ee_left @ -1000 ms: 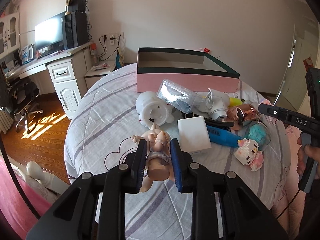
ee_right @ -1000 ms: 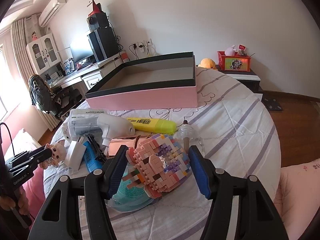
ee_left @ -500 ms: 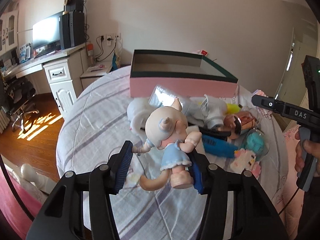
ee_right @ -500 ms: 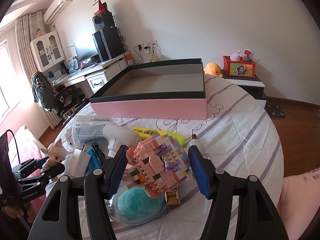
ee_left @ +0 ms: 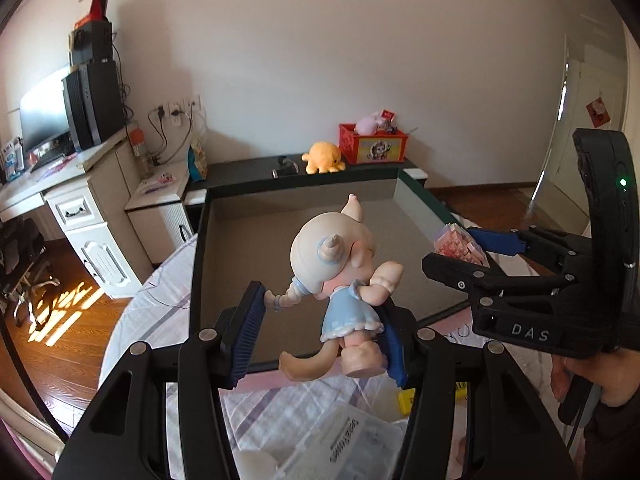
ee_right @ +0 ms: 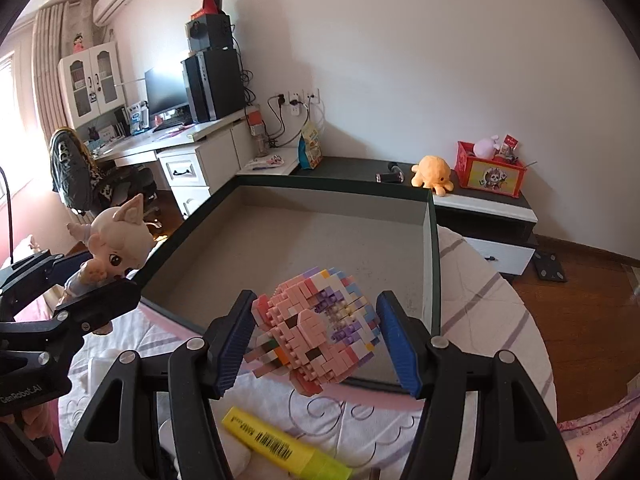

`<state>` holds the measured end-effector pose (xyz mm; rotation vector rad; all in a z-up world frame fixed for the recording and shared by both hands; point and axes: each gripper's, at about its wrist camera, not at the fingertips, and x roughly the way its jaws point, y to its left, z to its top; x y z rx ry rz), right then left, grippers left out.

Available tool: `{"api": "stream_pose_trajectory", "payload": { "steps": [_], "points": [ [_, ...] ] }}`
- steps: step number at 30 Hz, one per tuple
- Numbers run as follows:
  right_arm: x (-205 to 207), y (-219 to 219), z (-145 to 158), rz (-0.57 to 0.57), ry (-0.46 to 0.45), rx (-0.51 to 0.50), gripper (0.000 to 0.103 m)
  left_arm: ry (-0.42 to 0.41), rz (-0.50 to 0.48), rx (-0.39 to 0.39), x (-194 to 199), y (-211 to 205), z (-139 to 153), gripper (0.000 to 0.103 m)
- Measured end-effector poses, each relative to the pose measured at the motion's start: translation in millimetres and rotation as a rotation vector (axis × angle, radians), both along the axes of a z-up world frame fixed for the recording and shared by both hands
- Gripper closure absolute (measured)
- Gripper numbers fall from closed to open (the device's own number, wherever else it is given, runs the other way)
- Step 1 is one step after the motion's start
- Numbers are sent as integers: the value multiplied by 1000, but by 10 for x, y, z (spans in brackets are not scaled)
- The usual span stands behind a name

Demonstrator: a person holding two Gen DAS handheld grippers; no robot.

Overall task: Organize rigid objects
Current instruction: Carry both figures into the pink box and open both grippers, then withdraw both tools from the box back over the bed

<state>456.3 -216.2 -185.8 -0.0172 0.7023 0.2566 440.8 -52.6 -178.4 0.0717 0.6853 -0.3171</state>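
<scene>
A doll in a blue dress (ee_left: 344, 280) hangs upright between the pads of my left gripper (ee_left: 320, 320), which is shut on it, above the near edge of the pink box with a dark green rim (ee_left: 199, 264). The box's grey inside holds nothing. My right gripper (ee_right: 316, 334) is shut on a pink brick-built figure (ee_right: 308, 320), also over the box's near rim (ee_right: 433, 264). In the left wrist view the right gripper (ee_left: 452, 246) and its brick figure (ee_left: 458, 240) sit at the right. The right wrist view shows the left gripper (ee_right: 92, 276) with the doll (ee_right: 112, 240) at the left.
A yellow highlighter (ee_right: 280, 446) and a clear printed packet (ee_left: 352, 440) lie on the striped cloth before the box. A person's hand (ee_left: 600, 380) grips the right handle. Behind the box are a low cabinet with an orange plush (ee_right: 432, 170), a red box (ee_right: 490, 174) and a desk (ee_right: 180, 148).
Both grippers moved forward and up from the pile to the box's near edge. The doll came off the cloth and now stands upright in wider left jaws. The brick figure stayed gripped.
</scene>
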Motion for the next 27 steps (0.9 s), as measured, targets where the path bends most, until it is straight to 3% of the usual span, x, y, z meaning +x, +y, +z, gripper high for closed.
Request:
{"api": "stream_pose_trajectory", "payload": {
  "steps": [5,10,13,16,17,20,24,26,27],
  "points": [
    [247,-30,-222,-11,63,4,40,97,20,31,349,-59,-267,49],
    [311,-79,-355,-34,106,18,39,116,66,56,319,-87,-301,43],
    [210,-102,-297,-40,88,43,38,48,62,41,112,-42,-129,26],
    [-10,-117,-94,-55,26,58,20,-53,87,44,-185,19,103,11],
    [-106,-126,-8,-62,2,62,20,-89,103,50,-322,37,174,7],
    [-526,-128,271,-84,-77,65,19,-205,153,51,-797,113,385,0],
    [-1273,-103,585,-137,-219,57,13,-305,200,20,-1450,220,575,0],
    [-1644,-92,689,-160,-284,72,1,-333,222,12,-1732,228,639,0],
    [-1813,-82,737,-176,-310,66,0,-348,227,7,-1868,235,663,0]
  ]
}}
